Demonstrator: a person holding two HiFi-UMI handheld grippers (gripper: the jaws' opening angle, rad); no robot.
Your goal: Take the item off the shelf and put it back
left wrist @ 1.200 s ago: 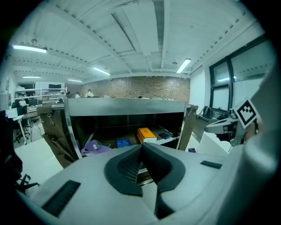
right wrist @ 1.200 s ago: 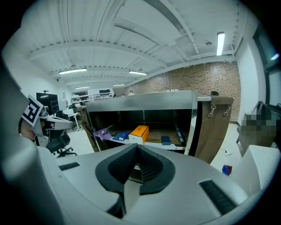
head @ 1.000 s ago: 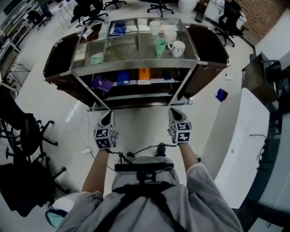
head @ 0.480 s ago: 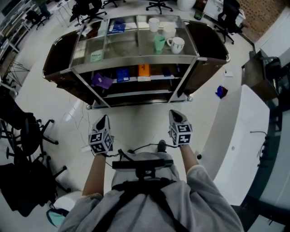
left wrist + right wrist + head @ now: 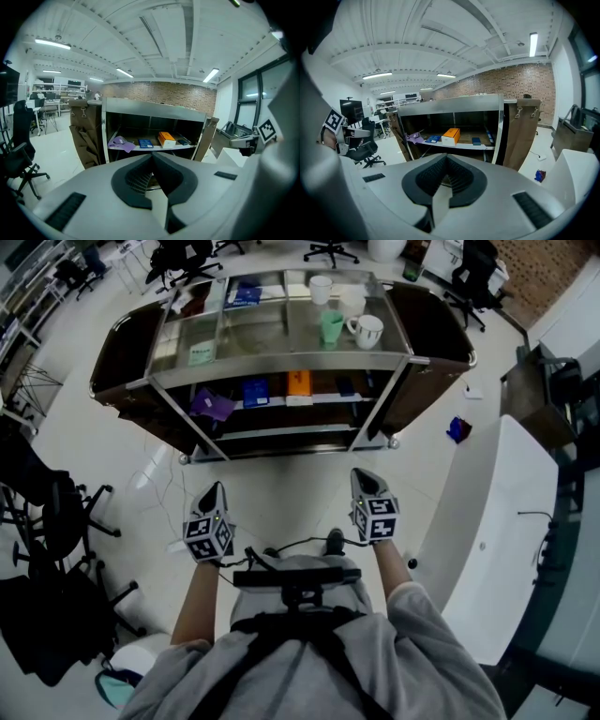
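Observation:
A steel shelf cart (image 5: 281, 362) stands ahead of me on the floor. Its middle shelf holds a purple item (image 5: 211, 406), a blue box (image 5: 255, 392), an orange box (image 5: 298, 382) and a small dark item (image 5: 344, 385). The left gripper view shows the same orange box (image 5: 166, 138) and purple item (image 5: 121, 143) beyond the jaws; in the right gripper view the orange box (image 5: 451, 136) is also far off. My left gripper (image 5: 215, 490) and right gripper (image 5: 364, 475) hover over the floor short of the cart, both shut and empty.
On the cart's glass top stand a white cup (image 5: 320, 289), a green cup (image 5: 330, 329), a white mug (image 5: 366, 331) and a green card (image 5: 200, 354). Office chairs (image 5: 52, 521) crowd the left. At the right are a white table (image 5: 497, 521) and a blue object (image 5: 458, 432) on the floor.
The left gripper has drawn back toward me and a little left, rolling slightly. The right gripper has drawn back slightly. The cart's contents have not moved.

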